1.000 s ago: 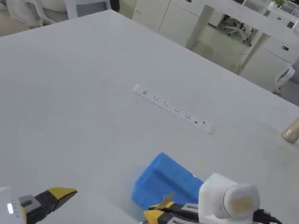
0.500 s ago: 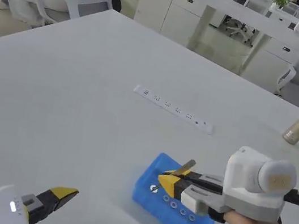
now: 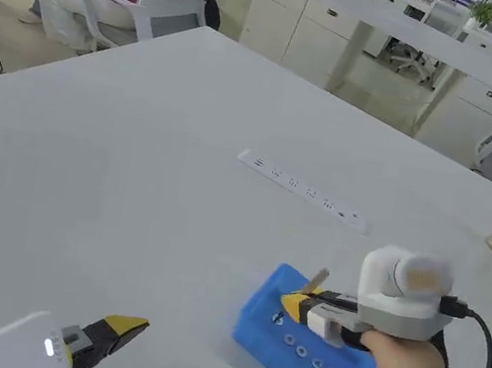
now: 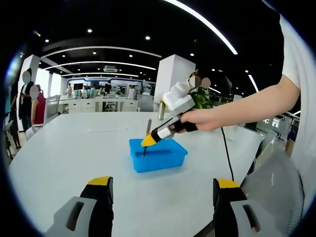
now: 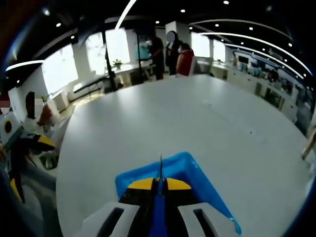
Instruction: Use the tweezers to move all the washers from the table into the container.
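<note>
Just below the right tongs and tweezers, the blue container.

I have bare worktop toward the left and far edges; the central power strip, and the blue container under my right gripper's tweezers, obstruct.

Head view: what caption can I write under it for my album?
The right gripper holds tweezers tip-down in a blue container of washers.
</note>
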Demonstrator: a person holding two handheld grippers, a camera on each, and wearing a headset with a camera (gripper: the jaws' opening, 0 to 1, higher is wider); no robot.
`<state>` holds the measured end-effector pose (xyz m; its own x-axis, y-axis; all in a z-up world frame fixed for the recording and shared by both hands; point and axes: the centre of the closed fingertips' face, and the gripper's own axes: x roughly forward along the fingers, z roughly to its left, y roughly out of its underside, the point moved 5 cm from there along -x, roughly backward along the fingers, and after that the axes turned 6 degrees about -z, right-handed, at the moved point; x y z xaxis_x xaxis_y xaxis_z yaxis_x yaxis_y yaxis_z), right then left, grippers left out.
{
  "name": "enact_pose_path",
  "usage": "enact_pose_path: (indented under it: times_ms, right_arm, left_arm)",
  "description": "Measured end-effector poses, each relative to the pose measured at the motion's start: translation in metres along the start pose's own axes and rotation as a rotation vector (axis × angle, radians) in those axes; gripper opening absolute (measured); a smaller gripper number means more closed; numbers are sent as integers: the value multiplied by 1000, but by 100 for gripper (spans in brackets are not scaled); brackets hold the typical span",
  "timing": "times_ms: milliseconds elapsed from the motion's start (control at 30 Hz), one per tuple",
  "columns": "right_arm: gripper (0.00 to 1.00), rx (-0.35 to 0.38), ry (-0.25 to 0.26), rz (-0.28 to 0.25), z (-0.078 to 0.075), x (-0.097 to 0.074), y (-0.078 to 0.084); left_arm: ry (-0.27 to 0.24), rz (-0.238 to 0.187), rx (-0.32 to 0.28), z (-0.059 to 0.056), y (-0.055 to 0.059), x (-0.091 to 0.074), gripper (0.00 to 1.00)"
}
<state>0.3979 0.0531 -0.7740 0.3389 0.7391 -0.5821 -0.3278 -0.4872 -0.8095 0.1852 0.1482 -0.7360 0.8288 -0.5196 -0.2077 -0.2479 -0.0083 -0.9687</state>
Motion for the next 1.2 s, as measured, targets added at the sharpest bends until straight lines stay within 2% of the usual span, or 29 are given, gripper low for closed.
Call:
enact_pose_path:
  times_ms: [300, 367, 400, 467, 533, 633, 700, 767, 833, 900, 1033, 1100, 1167, 1200]
  right_arm:
    - [3, -9, -17, 13, 8, -1, 8]
    - [3, -11, -19, 10, 8, -2, 11]
    - [3, -9, -18, -13, 7, -2, 10]
    - [4, -1, -19, -5, 7, -4, 11]
    - [4, -3, -11, -20, 5, -8, 10]
    - [4, 35, -6, -95, 6, -21, -2]
    - [4, 22, -15, -114, 9, -33, -6]
    - [4, 21, -25, -136, 13, -47, -9]
    - [4, 8, -33, -160, 17, -63, -10]
    - [4, -3, -28, -164, 21, -75, -9]
    - [4, -2, -30, -175, 35, -101, -2]
    - [4, -23, -53, -154, 46, -108, 6]
    - [4, -52, -65, -145, 57, -116, 15]
    - [4, -54, -70, -141, 59, -117, 17]
  left_arm:
    - [-1, 21, 16, 1, 3, 0, 84]
    - [0, 18, 1, 3, 4, -1, 84]
    - [-2, 23, -3, 4, 4, -1, 84]
    - [-13, 31, -5, 5, 6, -1, 84]
    - [-11, 35, -2, 5, 7, -1, 84]
    - [-17, 55, 4, 6, 9, -1, 83]
    - [-18, 55, 3, 5, 9, -1, 83]
    - [-23, 44, -3, 5, 7, -2, 83]
    - [-31, 3, 16, 5, 0, -4, 82]
    - [-27, -7, 0, 4, -1, -4, 82]
    - [-19, -24, 8, 2, -5, -5, 80]
    - [-17, -37, 25, 0, -9, -6, 77]
    - [-11, -31, 37, -1, -9, -6, 76]
    - [1, -12, 45, -2, -8, -6, 75]
